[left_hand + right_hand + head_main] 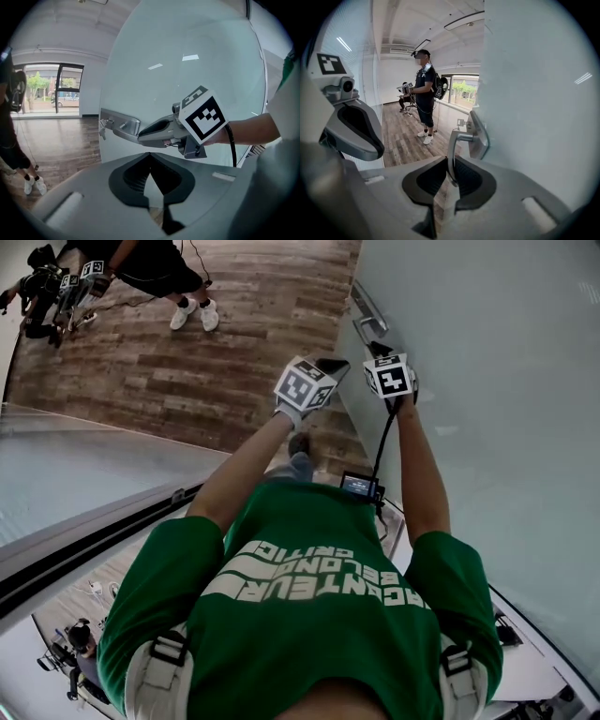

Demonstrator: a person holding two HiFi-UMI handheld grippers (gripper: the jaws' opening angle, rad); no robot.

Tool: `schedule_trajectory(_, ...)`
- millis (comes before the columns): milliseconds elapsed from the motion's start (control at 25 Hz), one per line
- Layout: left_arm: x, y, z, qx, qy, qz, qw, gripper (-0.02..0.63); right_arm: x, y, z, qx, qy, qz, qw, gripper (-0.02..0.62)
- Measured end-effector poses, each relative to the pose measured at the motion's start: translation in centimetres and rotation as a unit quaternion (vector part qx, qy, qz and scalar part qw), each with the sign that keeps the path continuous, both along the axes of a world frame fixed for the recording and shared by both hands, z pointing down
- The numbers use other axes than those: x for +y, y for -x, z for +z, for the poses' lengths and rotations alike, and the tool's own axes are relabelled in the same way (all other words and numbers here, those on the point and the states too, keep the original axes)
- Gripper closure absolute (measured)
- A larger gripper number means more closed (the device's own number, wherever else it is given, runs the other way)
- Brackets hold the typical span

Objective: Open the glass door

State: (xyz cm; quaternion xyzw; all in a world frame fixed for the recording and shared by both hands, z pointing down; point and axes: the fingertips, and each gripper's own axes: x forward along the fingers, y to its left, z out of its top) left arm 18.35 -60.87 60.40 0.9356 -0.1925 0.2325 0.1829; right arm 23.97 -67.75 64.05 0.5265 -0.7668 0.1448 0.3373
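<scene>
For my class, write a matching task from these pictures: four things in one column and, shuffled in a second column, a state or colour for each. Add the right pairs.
Things
1. left tongs
2. right tongs
3. person's shirt
4. floor

States and colours
a. green
b. shut on the door handle
c. brown wooden planks
d. shut, with nothing between them

Pairs: 1-d, 2-b, 3-a, 4-c

Green shirt (pixel 309 634): inverted print, unreadable
</scene>
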Motion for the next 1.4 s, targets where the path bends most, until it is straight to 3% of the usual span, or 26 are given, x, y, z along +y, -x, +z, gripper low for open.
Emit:
schedule_trajectory(320,1.1,-3.2,-0.7,0.01,-0.004,0.033,0.9994,0.591,-0.8,-6.3,0.0,0.014,-0.004,0.043,0.999,0.551)
schedule_trajectory(1400,1.8,-5.0,-3.0,0.073,0.011,0.106,0.9916,0.591,-2.8,-19.4,-0.4,0.105,0.006,0.14,0.985,0.54)
